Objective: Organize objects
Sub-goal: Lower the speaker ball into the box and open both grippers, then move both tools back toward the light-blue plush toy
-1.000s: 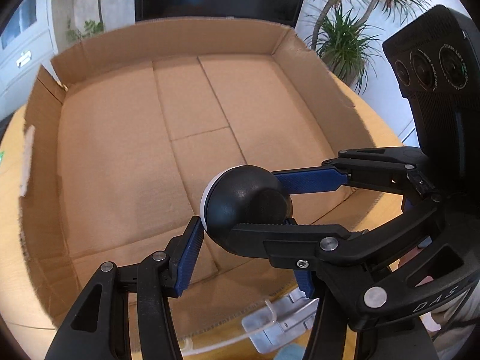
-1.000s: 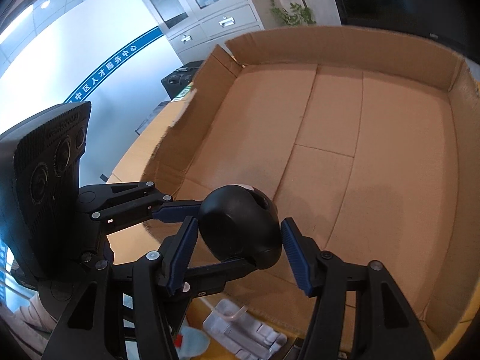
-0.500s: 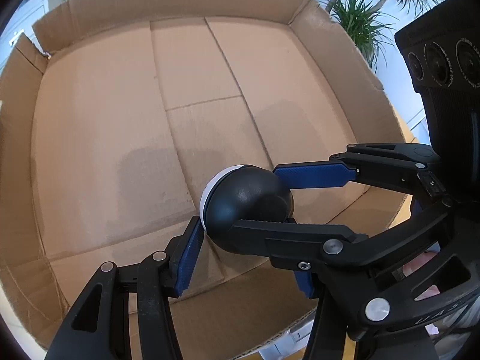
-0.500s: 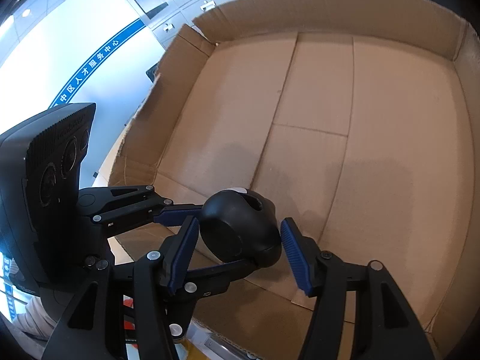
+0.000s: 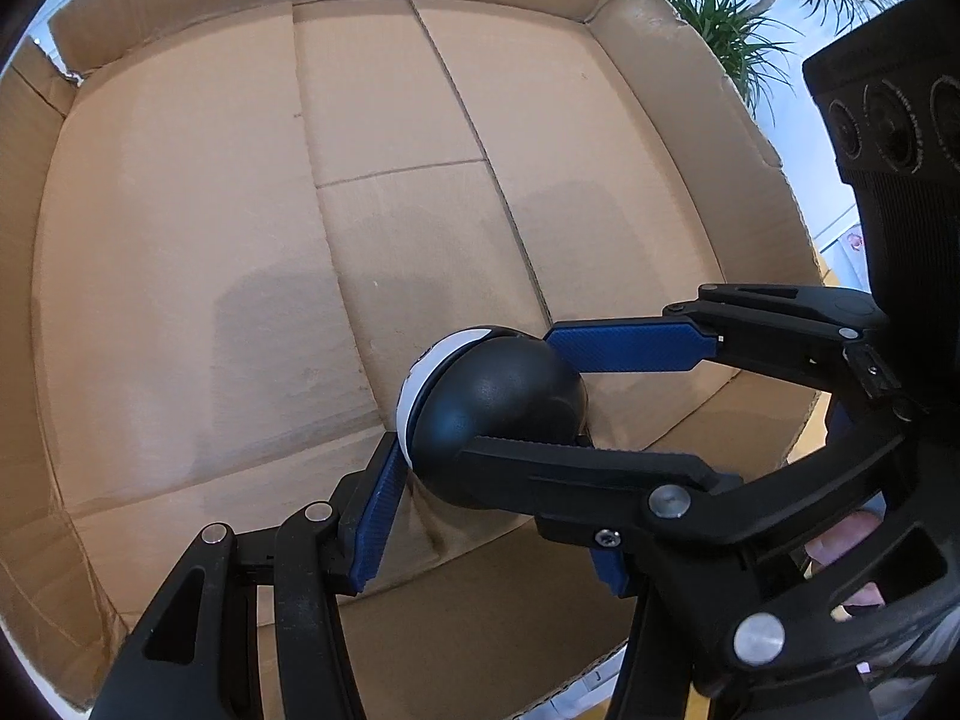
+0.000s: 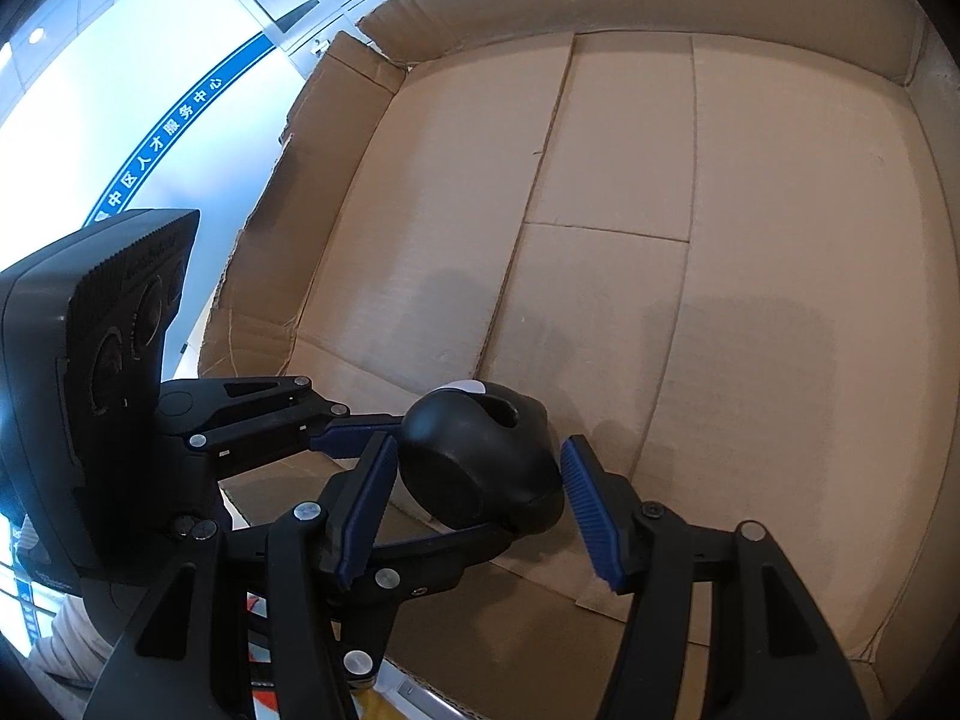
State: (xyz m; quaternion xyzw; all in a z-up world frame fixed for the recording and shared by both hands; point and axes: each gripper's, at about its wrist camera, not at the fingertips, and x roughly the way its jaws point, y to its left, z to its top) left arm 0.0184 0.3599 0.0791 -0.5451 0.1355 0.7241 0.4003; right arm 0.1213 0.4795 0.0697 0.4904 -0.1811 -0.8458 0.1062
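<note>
A round black object with a white face (image 5: 492,414) is held over the near part of an open cardboard box (image 5: 180,240). Both grippers grip it crosswise. My left gripper (image 5: 480,468) is shut on it; its left blue pad (image 5: 378,510) touches the white rim. In the right wrist view the same black object (image 6: 480,462) sits between the blue pads (image 6: 585,504) of my right gripper (image 6: 480,486), which is shut on it. The left gripper's fingers (image 6: 336,432) reach in from the left there.
The box floor (image 6: 720,240) is bare cardboard with flap seams, walls on all sides. Potted palms (image 5: 732,12) stand beyond the right wall. A white wall with a blue banner (image 6: 162,132) and cabinets lies behind the box. A person's fingers (image 5: 840,546) show behind the right gripper.
Both grippers have carried the black object forward over the box's near wall and lower into the box. The box now fills both views. The grip looks unchanged.
</note>
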